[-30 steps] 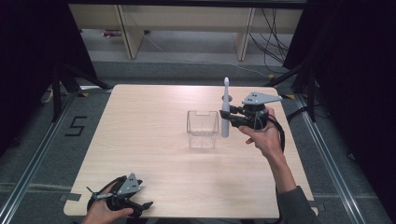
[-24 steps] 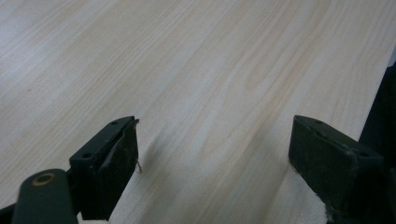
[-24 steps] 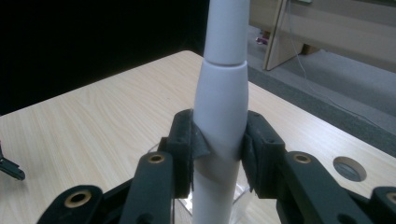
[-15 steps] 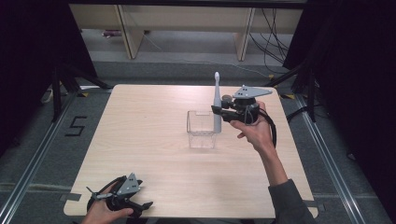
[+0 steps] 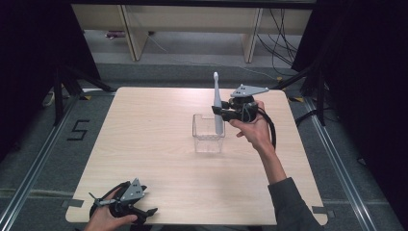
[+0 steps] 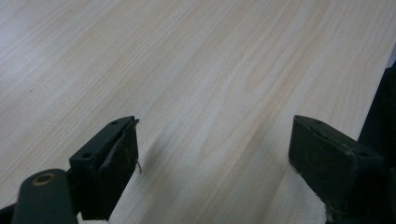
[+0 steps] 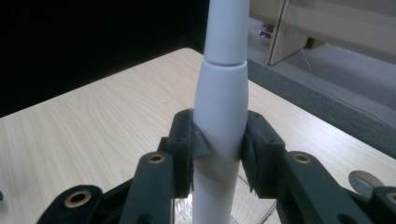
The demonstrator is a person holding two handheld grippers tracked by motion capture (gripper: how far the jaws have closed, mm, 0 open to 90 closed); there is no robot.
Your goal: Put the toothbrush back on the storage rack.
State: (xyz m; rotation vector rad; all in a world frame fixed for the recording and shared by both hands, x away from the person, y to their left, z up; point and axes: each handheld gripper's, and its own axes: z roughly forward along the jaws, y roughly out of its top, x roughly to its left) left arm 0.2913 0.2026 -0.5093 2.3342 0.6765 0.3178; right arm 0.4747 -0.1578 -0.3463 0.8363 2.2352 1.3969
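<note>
A white electric toothbrush (image 5: 217, 105) stands upright in the high view, its lower end over the right side of a clear square container (image 5: 209, 134) in the middle of the wooden table (image 5: 154, 130). My right gripper (image 5: 219, 111) is shut on the toothbrush handle (image 7: 219, 121), and both pads press its sides in the right gripper view. At the table's near left corner a hand holds my left gripper (image 5: 146, 211), which rests low. In the left gripper view its jaws stand wide apart over bare wood, so the left gripper (image 6: 212, 158) is open.
Wooden shelf legs and loose cables (image 5: 284, 29) lie on the grey floor beyond the table's far edge. Dark curtains hang on both sides. A floor mark reading 5 (image 5: 78, 130) sits left of the table.
My right gripper has carried the upright toothbrush leftward, from beside the container's right wall to over the container's right side. The left gripper has stayed still.
</note>
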